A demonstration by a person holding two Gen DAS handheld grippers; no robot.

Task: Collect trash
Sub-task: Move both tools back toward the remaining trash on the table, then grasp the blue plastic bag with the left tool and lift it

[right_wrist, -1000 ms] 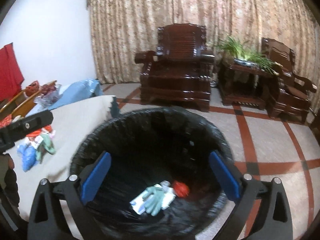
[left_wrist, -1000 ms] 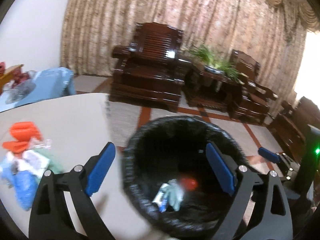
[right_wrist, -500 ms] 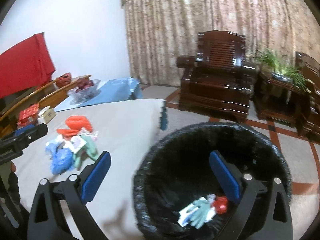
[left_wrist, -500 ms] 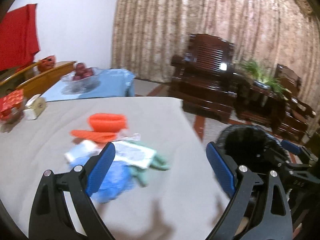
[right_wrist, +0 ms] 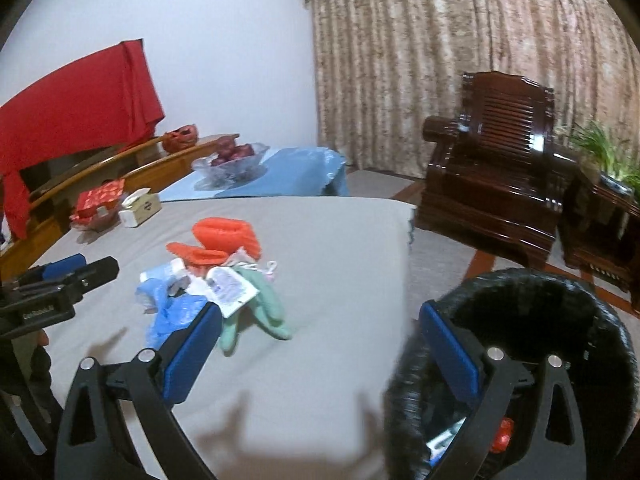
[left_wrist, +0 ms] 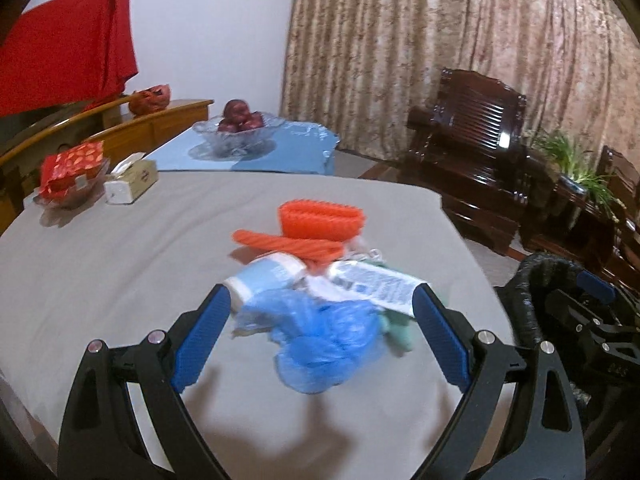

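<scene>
Facing a grey table (left_wrist: 100, 264) in a curtained room, both grippers spread wide, empty.
Only the right wrist view looks into the black bin (right_wrist: 532, 300).

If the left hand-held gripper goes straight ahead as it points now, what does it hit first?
Most likely the crumpled blue plastic bag, centred between the open left hand-held gripper fingers, nearest in the trash pile; exact depth is unclear.

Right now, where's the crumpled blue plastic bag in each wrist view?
Left wrist: crumpled blue plastic bag low centre, between the open fingers.
Right wrist: same bag lower left, at the pile's near-left edge.
Shared landmark: orange ribbed foam sleeve, at the pile's far side.
</scene>
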